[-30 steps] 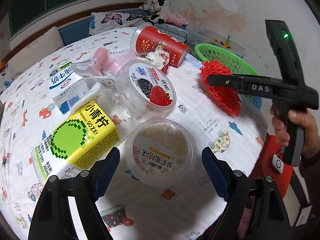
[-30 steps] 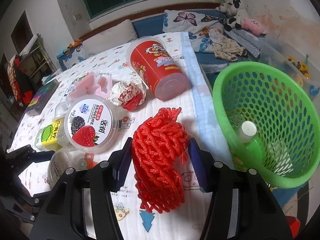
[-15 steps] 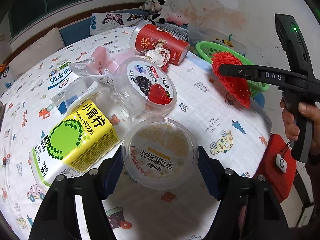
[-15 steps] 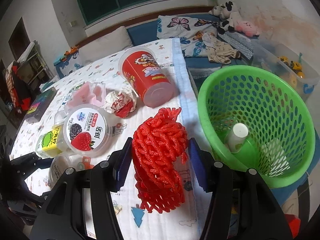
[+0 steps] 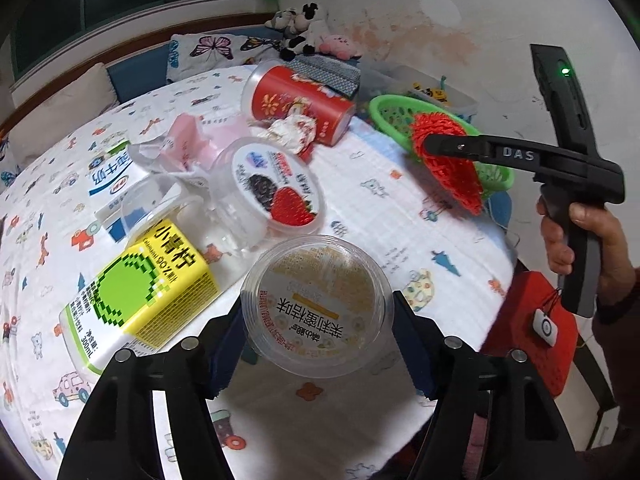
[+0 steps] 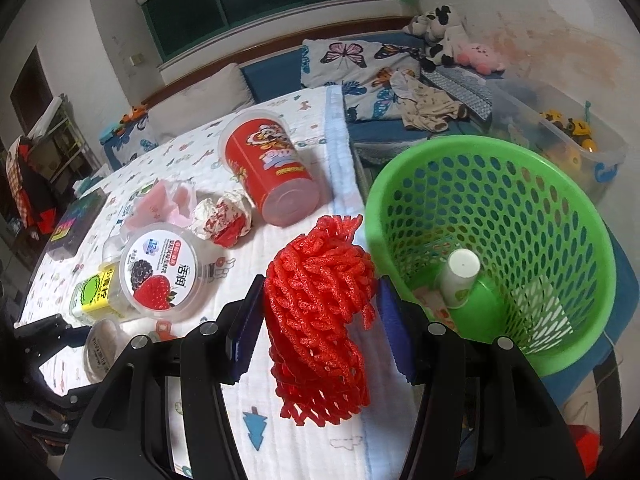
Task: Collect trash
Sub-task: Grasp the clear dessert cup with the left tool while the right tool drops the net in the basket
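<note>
My left gripper [image 5: 316, 338] has just been closing; its fingers [image 5: 230, 344] now clasp the clear yoghurt cup [image 5: 318, 306], low centre of the left view, just off the table [image 5: 400, 216]. My right gripper [image 6: 318, 314] holds the red foam net [image 6: 320, 312], now nearer the green basket [image 6: 560, 352] at right. I judge both items ready for deposit.

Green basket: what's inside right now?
In the green basket, a small white-capped bottle stands on the floor, with pale scraps beside it. The near wall hides the rest of the bottom.
</note>
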Available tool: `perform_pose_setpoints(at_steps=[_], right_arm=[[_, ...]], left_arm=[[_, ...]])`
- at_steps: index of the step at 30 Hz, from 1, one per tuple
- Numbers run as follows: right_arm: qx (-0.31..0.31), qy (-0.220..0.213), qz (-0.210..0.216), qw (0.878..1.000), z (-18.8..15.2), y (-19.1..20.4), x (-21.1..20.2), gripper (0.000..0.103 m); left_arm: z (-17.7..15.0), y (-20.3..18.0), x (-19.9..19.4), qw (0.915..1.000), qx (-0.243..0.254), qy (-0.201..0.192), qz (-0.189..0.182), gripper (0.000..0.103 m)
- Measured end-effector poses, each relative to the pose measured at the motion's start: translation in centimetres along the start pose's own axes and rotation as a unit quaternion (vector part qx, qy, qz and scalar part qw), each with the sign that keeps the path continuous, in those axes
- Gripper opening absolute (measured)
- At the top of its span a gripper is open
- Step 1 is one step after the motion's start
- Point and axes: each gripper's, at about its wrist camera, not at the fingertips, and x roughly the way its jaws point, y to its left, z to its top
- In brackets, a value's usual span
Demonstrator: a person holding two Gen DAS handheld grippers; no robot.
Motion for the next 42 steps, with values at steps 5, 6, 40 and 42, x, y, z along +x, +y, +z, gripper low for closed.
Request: perform_pose_setpoints(at_steps=[5, 6, 40, 42], right_arm=[[0.009, -0.004, -0.007, 1.000, 0.1, -1.1, -0.5, 0.056], [0.011, -0.004, -0.009, 1.000, 0.2, -1.4, -0.5, 0.056], [0.094, -0.011, -0.109, 0.990, 2.7, -14.1, -0.4, 0.069], [0.097, -0.013, -0.111, 0.989, 2.6, -14.4, -0.6, 0.071]], left_arm=[[0.7, -1.1, -0.5, 0.9999, 0.009, -0.005, -0.014, 0.066], [0.8, -1.4, -0.5, 0.9998, 0.011, -0.006, -0.015, 0.066], [12.8, -6.0, 2.8, 0.9973, 0.037, -0.044, -0.046, 0.066], [13.3, -6.5, 3.3, 0.9970, 0.042, -0.044, -0.048, 0.066]])
